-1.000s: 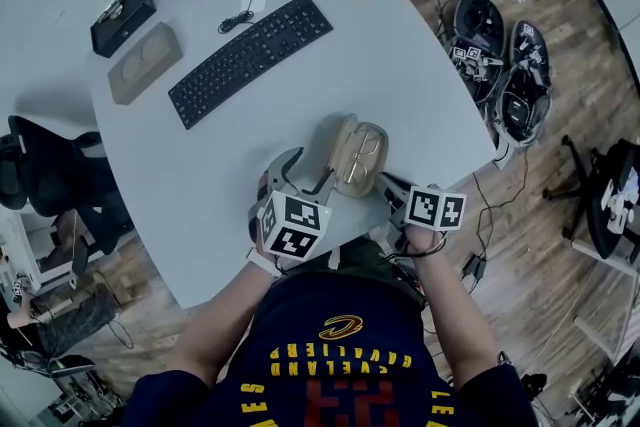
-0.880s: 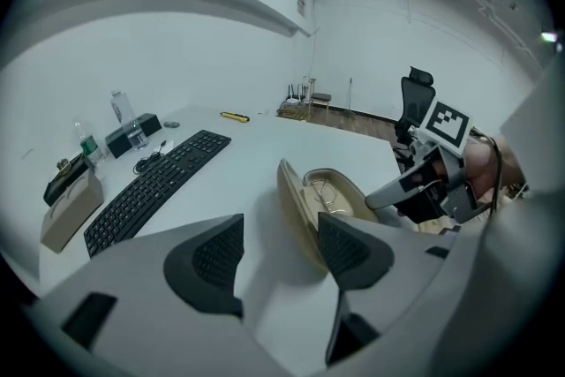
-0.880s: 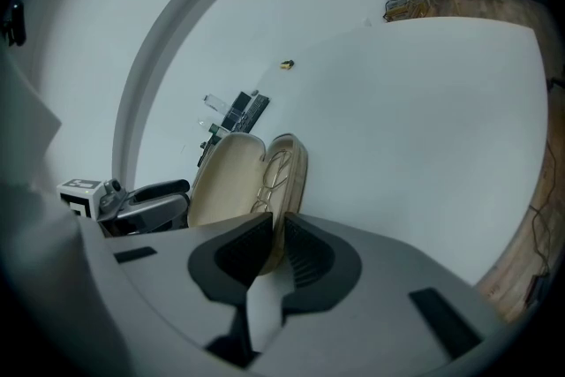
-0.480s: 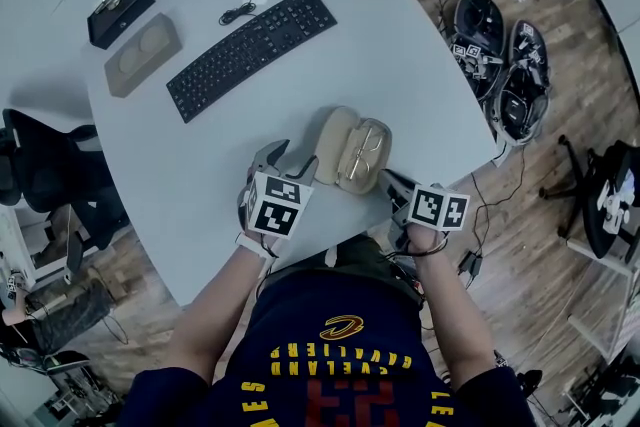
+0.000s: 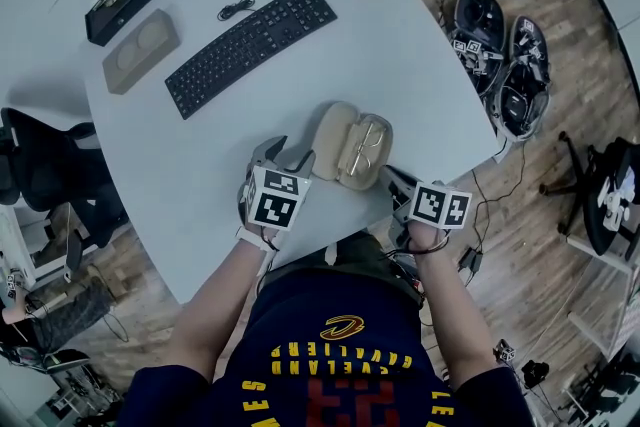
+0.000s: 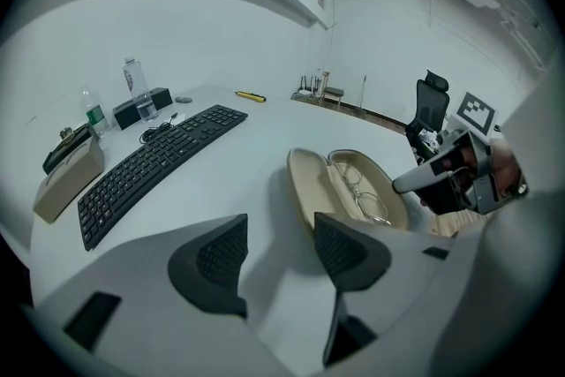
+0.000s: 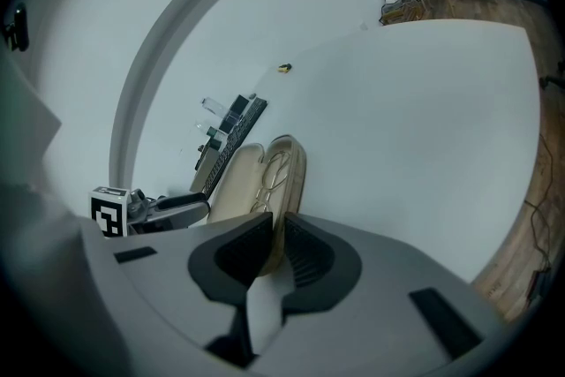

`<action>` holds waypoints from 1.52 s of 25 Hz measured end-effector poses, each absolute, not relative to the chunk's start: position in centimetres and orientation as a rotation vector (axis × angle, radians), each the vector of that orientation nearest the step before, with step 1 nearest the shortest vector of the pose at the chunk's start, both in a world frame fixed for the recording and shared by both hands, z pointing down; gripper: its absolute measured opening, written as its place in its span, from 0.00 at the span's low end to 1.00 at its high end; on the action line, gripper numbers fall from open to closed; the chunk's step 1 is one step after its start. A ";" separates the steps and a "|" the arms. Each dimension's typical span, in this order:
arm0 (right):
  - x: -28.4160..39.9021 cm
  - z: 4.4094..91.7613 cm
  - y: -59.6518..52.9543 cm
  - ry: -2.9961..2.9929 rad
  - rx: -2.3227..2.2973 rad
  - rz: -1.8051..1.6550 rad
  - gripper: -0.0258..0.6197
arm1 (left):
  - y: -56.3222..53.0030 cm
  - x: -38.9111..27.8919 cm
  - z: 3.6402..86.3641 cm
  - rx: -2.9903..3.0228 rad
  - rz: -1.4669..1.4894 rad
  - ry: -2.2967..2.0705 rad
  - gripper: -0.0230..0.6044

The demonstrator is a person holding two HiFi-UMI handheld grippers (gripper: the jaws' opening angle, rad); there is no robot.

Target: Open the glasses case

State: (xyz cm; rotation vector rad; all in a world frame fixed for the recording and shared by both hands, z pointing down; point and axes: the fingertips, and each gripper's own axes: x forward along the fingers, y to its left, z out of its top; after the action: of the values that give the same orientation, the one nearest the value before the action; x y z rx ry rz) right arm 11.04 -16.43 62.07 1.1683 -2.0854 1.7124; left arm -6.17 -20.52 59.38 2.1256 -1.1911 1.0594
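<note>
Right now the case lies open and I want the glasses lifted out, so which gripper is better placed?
Left. The left gripper is empty, jaws closing on nothing, beside the glasses case; the right gripper is clamped on its rim, steadying it.

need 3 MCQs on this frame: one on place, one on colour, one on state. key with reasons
1. Where are the thin wire-framed glasses?
A) on the keyboard
B) inside the beige hard-shell glasses case
C) on the floor

2. What colour is the glasses case?
A) black
B) red
C) beige

3. What state is the glasses case in?
A) shut
B) open, lid laid back on the white table
C) standing on end

Key: 1 B, the frames lie in one half of the case. 2 C, shell and lining both show beige. 3 B, both halves face up side by side.
</note>
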 end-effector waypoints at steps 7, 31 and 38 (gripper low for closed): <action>11.2 62.1 -16.5 -2.084 1.169 1.721 0.12 | -20.7 -6.3 60.1 2.112 1.013 -1.166 0.43; 10.3 60.5 -16.7 -2.141 1.160 1.732 0.13 | -20.2 -3.8 56.7 2.192 0.977 -1.115 0.43; 10.8 57.8 -18.1 -2.191 1.238 1.613 0.13 | -19.4 -2.1 54.3 2.279 0.953 -1.094 0.43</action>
State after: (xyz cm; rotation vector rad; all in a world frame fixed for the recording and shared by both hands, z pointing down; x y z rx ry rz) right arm 10.82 -18.05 57.79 1.2378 -2.1908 1.6134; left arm -2.06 -19.40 54.31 2.2795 -1.0941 0.9531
